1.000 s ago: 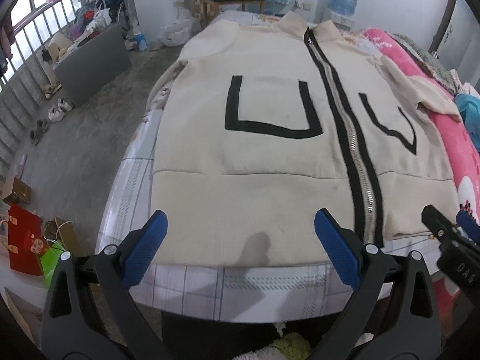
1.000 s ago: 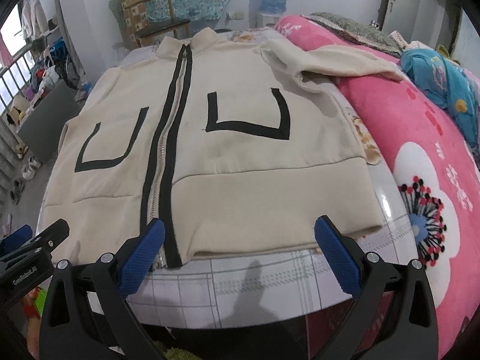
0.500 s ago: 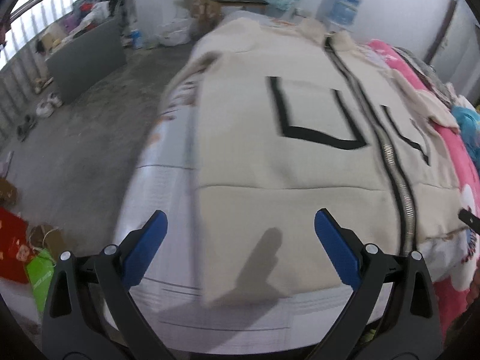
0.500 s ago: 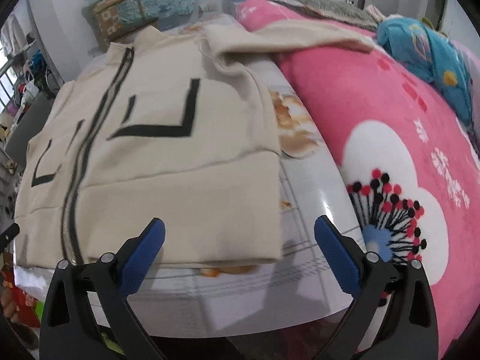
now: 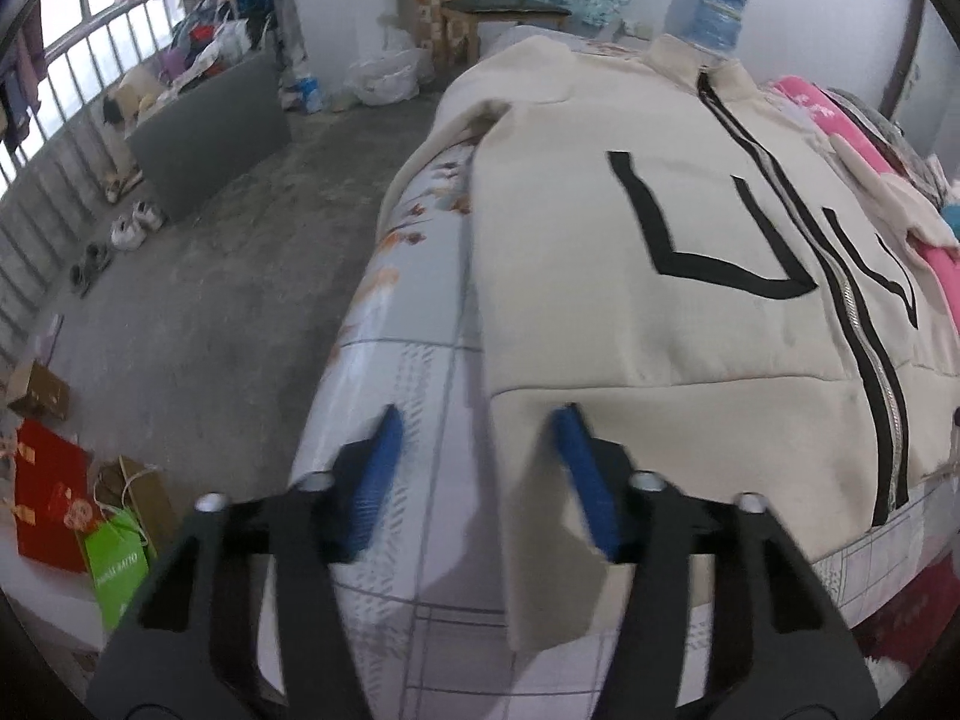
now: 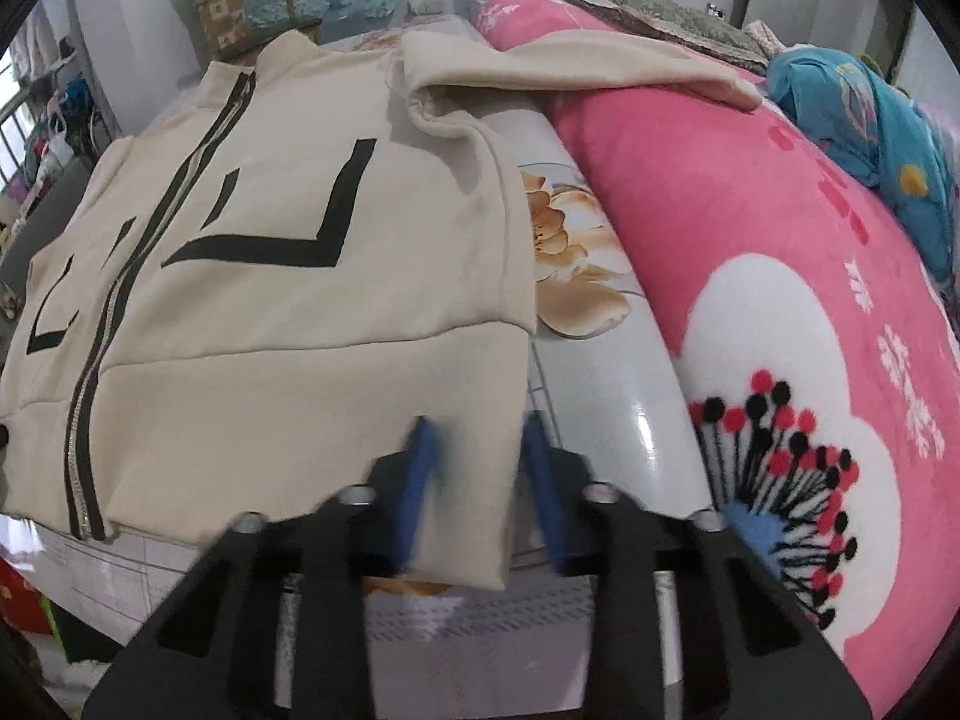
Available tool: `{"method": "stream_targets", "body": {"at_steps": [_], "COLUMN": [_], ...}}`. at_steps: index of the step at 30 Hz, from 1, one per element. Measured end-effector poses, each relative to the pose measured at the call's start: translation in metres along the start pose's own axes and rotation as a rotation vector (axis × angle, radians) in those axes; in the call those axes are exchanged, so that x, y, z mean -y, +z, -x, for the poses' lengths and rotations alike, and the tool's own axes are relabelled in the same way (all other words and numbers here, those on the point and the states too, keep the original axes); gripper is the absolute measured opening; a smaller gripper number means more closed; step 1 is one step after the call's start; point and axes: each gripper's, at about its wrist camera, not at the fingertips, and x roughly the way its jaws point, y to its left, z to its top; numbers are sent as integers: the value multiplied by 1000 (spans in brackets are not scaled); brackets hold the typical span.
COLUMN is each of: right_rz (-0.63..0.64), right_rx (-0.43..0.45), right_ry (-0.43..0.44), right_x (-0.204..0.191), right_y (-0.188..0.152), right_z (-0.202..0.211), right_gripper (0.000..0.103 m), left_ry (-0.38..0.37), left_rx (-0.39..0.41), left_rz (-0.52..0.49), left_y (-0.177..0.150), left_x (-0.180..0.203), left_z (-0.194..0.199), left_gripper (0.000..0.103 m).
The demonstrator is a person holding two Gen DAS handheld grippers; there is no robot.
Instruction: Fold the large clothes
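Observation:
A cream zip-up jacket (image 5: 690, 324) with black pocket outlines lies flat, front up, on the bed; it also shows in the right wrist view (image 6: 270, 312). My left gripper (image 5: 480, 480) is partly closed, its jaws straddling the jacket's bottom left hem corner. My right gripper (image 6: 480, 486) is partly closed, its jaws straddling the bottom right hem corner. Both show motion blur. One sleeve (image 6: 576, 66) lies spread over the pink blanket.
The bed sheet (image 5: 396, 360) is pale with a floral print. A pink flowered blanket (image 6: 780, 300) and a blue garment (image 6: 864, 102) lie right of the jacket. The concrete floor (image 5: 180, 300) with shoes, bags and boxes is left of the bed.
Both grippers moved outward to the jacket's two hem corners and narrowed from wide open to partly closed around them.

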Motion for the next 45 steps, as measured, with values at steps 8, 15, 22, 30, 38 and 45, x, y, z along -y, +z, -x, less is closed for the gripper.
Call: {"method": "stream_targets", "body": {"at_steps": [8,15,22,30,38,45], "right_rz": [-44,-60,-82,-2,42,247], "right_rx": [63,117,43,96,164,52], "right_ry": [38,79,113,-56,185,275], "right_x": [5,15,13,6,-60,-165], "right_y": [6,-3,-54,-60,3,26], "right_z": [26,65,91,120,118,54], "right_gripper": [5,5,6,46,87,96], "left_ry": [-32,-94,-45,-73,-157,-194], "left_rx": [55,108,36,24,73,59], "left_rz": [-40,-75,-70,-1,-57,-19], "left_y": [3,-3,-45,-46,-7,8], "left_x": [12,7,-16,-41,2,21], "left_z": [22,69,89,91,75,41], "left_gripper": [4,4,5,34,53,53]}}
